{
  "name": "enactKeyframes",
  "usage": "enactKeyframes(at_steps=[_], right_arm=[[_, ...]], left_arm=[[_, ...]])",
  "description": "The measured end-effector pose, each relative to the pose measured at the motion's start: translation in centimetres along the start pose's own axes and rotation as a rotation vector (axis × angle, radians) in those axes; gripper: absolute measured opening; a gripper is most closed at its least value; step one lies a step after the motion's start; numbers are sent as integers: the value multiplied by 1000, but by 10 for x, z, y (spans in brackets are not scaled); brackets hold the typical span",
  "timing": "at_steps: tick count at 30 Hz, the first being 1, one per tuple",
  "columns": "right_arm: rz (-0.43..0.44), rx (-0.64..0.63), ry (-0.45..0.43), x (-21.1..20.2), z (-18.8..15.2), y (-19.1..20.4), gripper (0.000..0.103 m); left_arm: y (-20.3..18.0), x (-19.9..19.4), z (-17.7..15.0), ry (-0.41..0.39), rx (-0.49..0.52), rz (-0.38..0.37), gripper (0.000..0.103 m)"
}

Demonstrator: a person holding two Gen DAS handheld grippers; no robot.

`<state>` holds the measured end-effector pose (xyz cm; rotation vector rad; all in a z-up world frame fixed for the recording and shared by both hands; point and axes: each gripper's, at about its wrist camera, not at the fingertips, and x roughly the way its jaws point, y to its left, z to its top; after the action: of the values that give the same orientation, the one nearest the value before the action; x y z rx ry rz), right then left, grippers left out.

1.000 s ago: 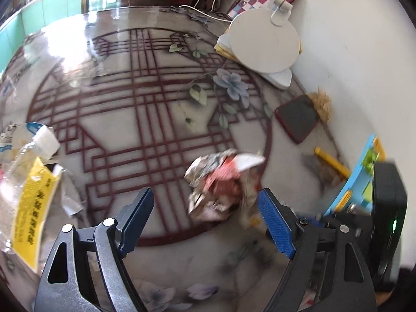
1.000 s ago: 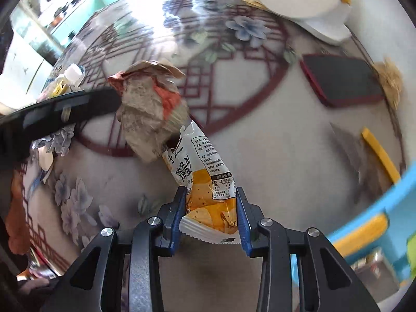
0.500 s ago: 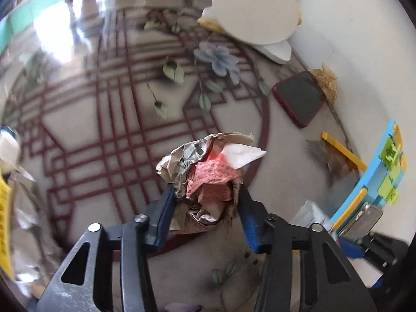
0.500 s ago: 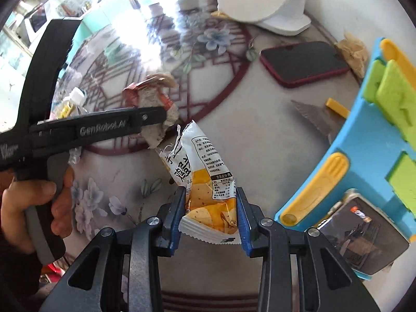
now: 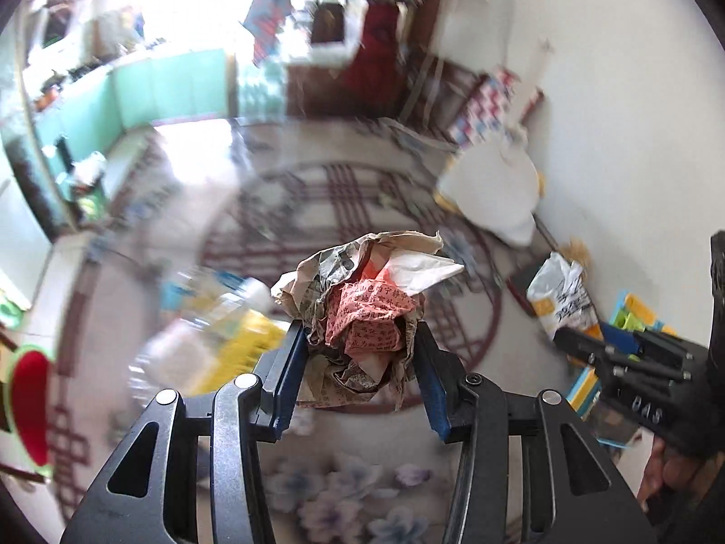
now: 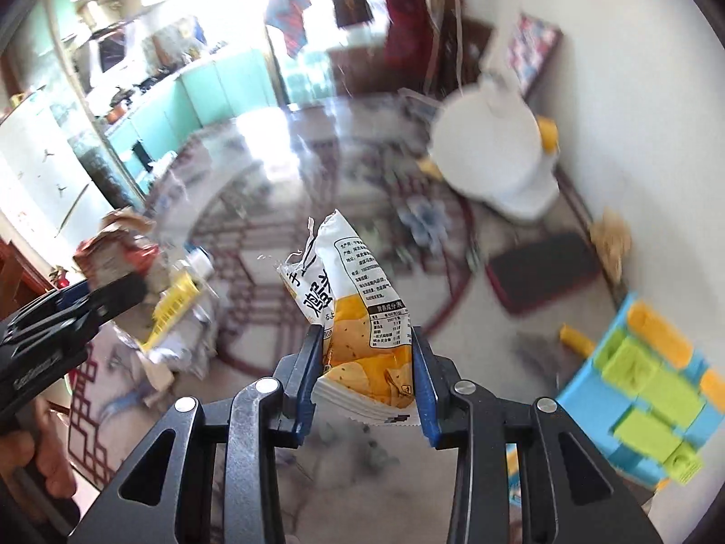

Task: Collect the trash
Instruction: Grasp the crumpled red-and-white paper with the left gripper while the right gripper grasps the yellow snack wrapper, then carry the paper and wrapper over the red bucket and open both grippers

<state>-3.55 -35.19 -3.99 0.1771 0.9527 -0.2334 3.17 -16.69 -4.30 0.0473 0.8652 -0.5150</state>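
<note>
Left gripper (image 5: pixel 358 376) now pinching crumpled newspaper wad (image 5: pixel 362 317), jaws having just closed; right gripper (image 6: pixel 367 381) clamping snack wrapper (image 6: pixel 358 308); both lifting off patterned table (image 5: pixel 453 353), 2 pieces collected, bin next.

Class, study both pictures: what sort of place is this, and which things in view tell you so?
Probably a lived-in home, a dining area opening onto a kitchen. Clues: a glass-topped table with a floral pattern, teal kitchen cabinets with cookware on top, and a child's building-block toy beside a phone.
</note>
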Motion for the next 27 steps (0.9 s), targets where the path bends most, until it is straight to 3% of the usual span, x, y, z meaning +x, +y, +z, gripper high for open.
enactKeyframes(at_steps=[5,12,27], right_arm=[[37,-55,-78,-21,24,39,34],[94,-136,-111,-33,32,95,34],[133,-226,-85,-16,20,202,34]], left_arm=[[26,-29,3,-74,-40,66,45],[64,-53,-2,-121,-103,132,46],[165,-71,-34,-101,-231,205,47]])
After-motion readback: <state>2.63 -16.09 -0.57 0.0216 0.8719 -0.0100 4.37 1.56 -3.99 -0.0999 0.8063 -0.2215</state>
